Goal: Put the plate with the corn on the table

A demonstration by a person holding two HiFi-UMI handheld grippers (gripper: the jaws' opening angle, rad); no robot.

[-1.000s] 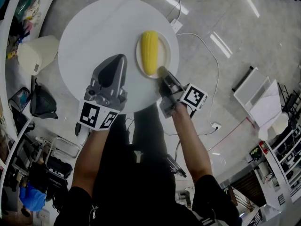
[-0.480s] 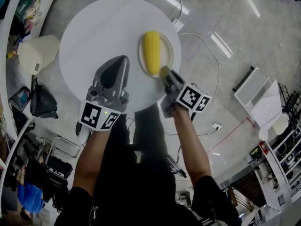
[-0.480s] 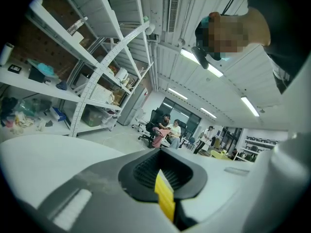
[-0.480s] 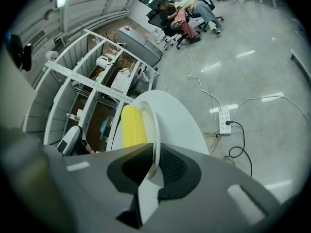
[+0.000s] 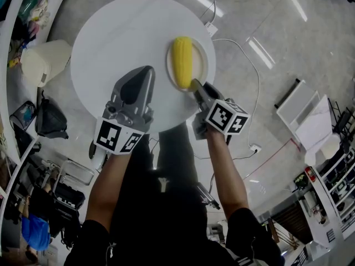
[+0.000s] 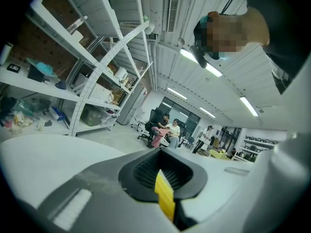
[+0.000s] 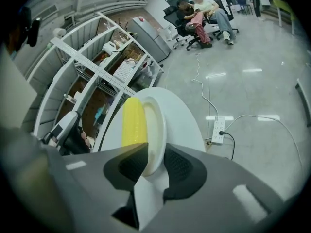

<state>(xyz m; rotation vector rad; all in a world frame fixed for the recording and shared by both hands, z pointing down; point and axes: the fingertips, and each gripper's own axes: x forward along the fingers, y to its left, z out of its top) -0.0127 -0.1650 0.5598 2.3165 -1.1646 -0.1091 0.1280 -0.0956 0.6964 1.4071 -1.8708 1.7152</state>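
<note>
**Plate down on the worktop, right tongs loose around its rim**

The plate (image 5: 201, 57) sits flat on the round white worktop (image 5: 122, 35), close to its right-hand edge. The corn (image 5: 182, 61) lies lengthways across the plate. The right tongs (image 5: 195, 85) have just been opening. Their jaws stand apart with the plate's near rim between them, and in the right gripper view the pads don't seem to be pressing on it. The left tongs (image 5: 146, 71) hover over the worktop beside the plate, jaws together on nothing.

By its look I'd call the plate stiff and hard. Its smooth, glossy surface would be slippery under a thin pinch, and it might chip if dropped. The cob looks light, but it is round and would probably roll toward whichever side dips.

The thin rim is the only real handhold. The place to take it is the near edge, with the pads well in and the plate kept level. Since it sits so near the worktop's edge, an outward nudge would be risky.
</note>
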